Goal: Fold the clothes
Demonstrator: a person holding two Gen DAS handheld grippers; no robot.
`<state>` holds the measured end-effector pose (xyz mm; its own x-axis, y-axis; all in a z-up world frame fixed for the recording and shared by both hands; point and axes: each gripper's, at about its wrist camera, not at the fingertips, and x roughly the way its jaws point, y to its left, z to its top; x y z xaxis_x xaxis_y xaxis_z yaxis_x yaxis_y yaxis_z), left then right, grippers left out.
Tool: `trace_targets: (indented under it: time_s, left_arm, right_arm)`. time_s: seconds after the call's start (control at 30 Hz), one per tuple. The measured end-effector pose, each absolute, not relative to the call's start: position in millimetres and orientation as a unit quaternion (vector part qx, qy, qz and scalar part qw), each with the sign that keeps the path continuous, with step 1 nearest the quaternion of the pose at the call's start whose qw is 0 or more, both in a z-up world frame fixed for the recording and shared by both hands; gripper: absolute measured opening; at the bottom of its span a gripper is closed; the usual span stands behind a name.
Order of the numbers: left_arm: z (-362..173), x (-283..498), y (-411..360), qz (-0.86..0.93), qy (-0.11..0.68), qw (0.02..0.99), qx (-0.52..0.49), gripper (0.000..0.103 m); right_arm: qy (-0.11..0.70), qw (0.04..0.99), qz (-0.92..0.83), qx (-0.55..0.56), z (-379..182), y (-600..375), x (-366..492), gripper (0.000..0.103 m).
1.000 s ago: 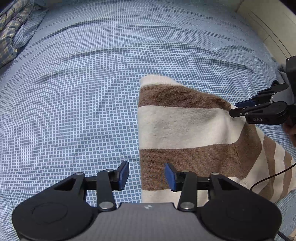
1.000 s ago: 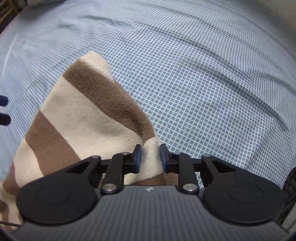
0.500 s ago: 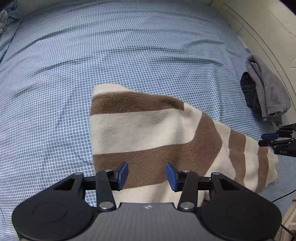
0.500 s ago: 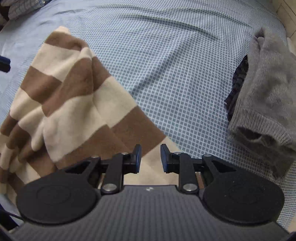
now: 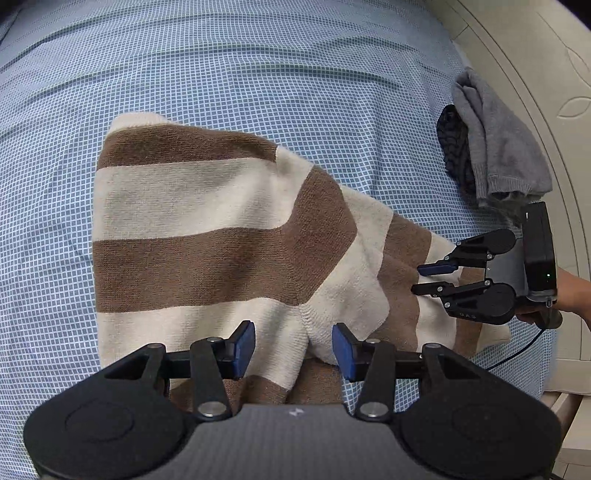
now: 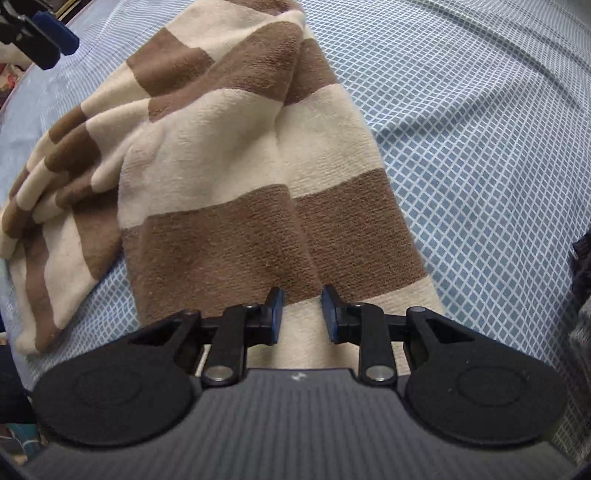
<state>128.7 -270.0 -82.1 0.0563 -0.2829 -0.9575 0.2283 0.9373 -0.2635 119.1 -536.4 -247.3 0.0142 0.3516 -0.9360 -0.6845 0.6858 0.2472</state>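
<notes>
A brown and cream striped sweater [image 5: 221, 236] lies on the blue checked bed sheet [image 5: 258, 74], its body folded over and a sleeve trailing to the right. My left gripper [image 5: 293, 349] is open, empty, hovering over the sweater's near edge. My right gripper [image 6: 301, 314] is open over the sleeve end of the sweater [image 6: 229, 166], holding nothing. It also shows in the left wrist view [image 5: 430, 278], fingers apart above the sleeve. The left gripper's blue fingertips [image 6: 55, 26] show at the top left of the right wrist view.
A grey garment [image 5: 502, 147] and a dark knitted one [image 5: 452, 144] lie bunched at the bed's right edge, beside a cream bed frame [image 5: 546, 74]. A black cable [image 5: 517, 350] trails from the right gripper. Bare sheet lies left of and beyond the sweater.
The right gripper let go of the sweater fold, swung out toward the grey garment, then came back low over the sleeve end. The left gripper moved in over the sweater's near edge.
</notes>
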Motion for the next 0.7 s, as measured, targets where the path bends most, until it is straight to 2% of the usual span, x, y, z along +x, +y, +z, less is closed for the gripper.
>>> trace_targets:
  time_s: [0.03,0.07,0.17,0.4,0.47,0.63,0.7]
  left_arm:
    - [-84,130,-275,-0.175,0.666,0.725,-0.019,0.049]
    - [-85,133,-278,-0.174,0.668,0.723,-0.018,0.049]
    - [-86,133,-292,-0.180,0.670,0.720,-0.015,0.049]
    - [-79,137,-318,-0.190,0.663,0.723,0.013,0.049]
    - [-79,137,-319,-0.192,0.663,0.723,0.014,0.049]
    - [-82,139,-322,-0.192,0.667,0.720,0.014,0.049]
    - [-81,139,-325,-0.190,0.671,0.717,0.011,0.049]
  right_arm:
    - [0.603,0.694,0.370,-0.134,-246,-538,122,0.022]
    - [0.607,0.692,0.368,-0.133,-245,-539,123,0.009]
    - [0.593,0.698,0.372,-0.152,-238,-541,119,0.007]
    - [0.552,0.761,0.325,-0.100,-203,-583,129,0.003]
    - [0.564,0.762,0.307,-0.085,-202,-600,138,0.004]
    - [0.576,0.736,0.353,-0.049,-209,-595,137,0.013]
    - [0.573,0.722,0.377,-0.092,-220,-576,131,0.041]
